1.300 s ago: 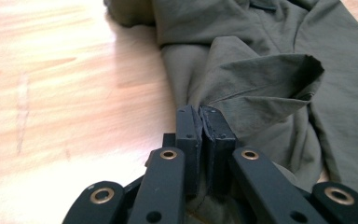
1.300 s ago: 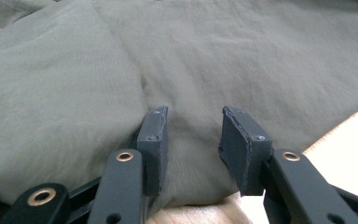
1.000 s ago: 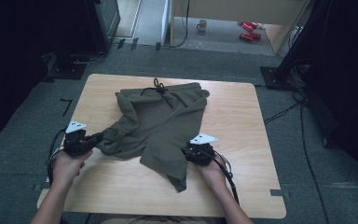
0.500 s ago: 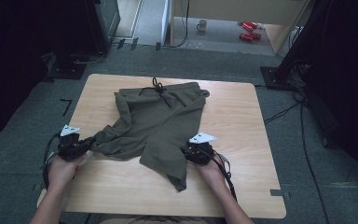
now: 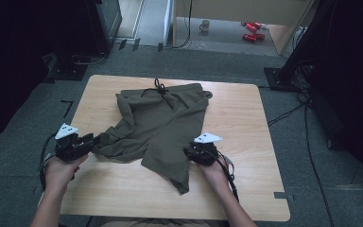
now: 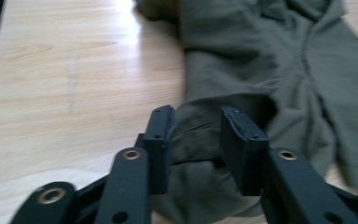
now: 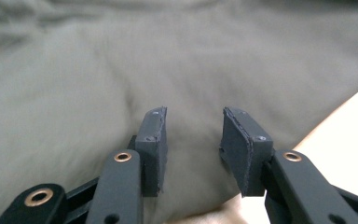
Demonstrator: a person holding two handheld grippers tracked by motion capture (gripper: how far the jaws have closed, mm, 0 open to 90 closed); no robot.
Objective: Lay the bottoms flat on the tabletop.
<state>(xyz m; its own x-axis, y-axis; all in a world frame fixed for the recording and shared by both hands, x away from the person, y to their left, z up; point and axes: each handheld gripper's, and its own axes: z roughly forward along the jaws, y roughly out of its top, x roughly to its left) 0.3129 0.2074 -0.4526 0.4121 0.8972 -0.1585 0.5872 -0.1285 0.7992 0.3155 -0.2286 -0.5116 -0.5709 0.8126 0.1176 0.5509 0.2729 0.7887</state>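
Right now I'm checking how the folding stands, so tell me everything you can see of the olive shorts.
The olive shorts look like soft, matte knit cloth, with a dark drawstring tied at the waistband on the far side. They lie flat but rumpled on the wooden table, one leg bunched toward the left gripper, the other reaching toward the near edge beside the right gripper. The left jaws have just been opening and stand apart with a fold of hem between them; the right jaws stand apart over the cloth.
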